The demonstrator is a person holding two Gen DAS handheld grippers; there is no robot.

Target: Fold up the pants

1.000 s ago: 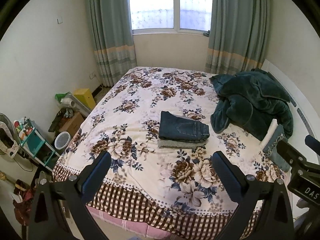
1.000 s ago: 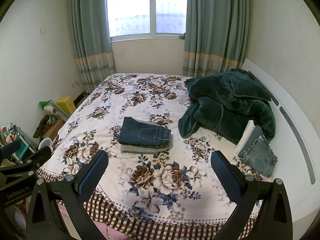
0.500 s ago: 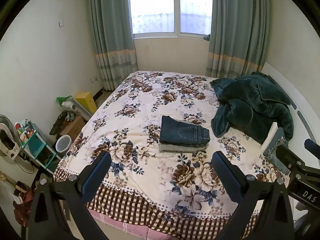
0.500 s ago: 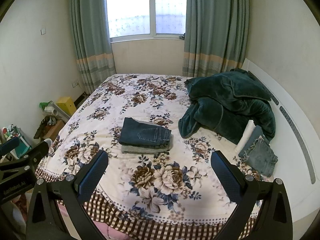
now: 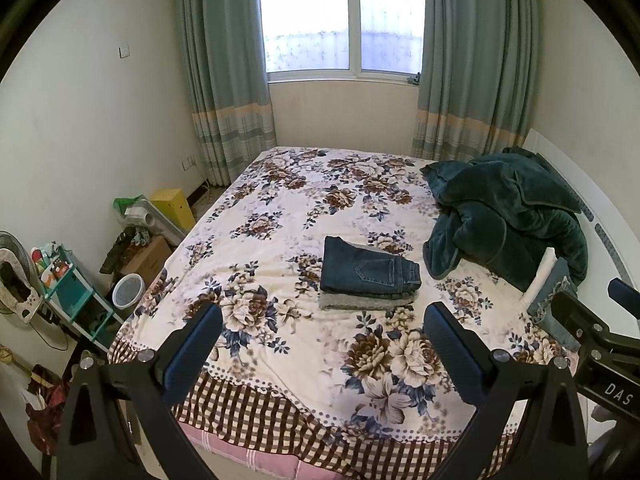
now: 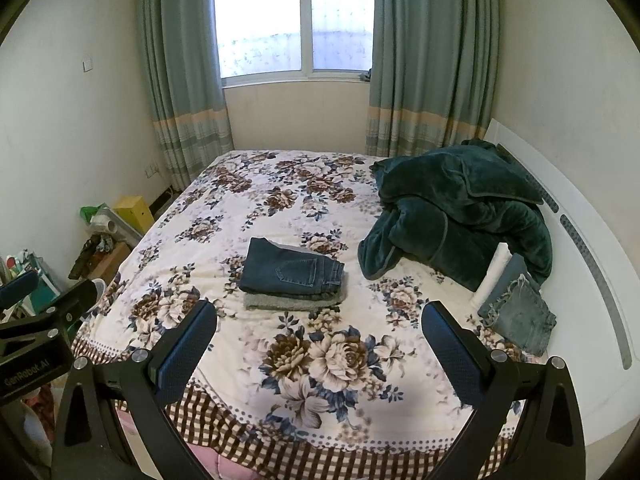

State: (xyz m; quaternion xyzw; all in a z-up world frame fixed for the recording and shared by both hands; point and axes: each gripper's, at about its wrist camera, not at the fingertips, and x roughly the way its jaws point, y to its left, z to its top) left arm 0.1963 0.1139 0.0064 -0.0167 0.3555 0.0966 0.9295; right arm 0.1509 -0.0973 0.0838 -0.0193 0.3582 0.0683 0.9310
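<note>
Folded dark blue jeans [image 5: 368,270] lie on top of folded grey pants [image 5: 360,302] in the middle of the floral bed [image 5: 280,208]; the stack also shows in the right wrist view [image 6: 292,270]. A folded light blue pair [image 6: 518,314] leans beside a white roll [image 6: 494,276] at the bed's right edge. My left gripper [image 5: 322,354] is open and empty, held above the bed's near edge. My right gripper [image 6: 320,352] is open and empty too, well short of the stack.
A heap of dark green blanket [image 6: 456,208] fills the right rear of the bed. A white headboard [image 6: 580,248] runs along the right. Boxes, a yellow bin [image 5: 174,206], a bucket [image 5: 128,290] and a teal rack [image 5: 74,296] crowd the floor at left. Curtains and a window stand behind.
Both grippers have drawn back and risen slightly from the bed, so the stack looks a little farther in the left view. Nothing on the bed moved.
</note>
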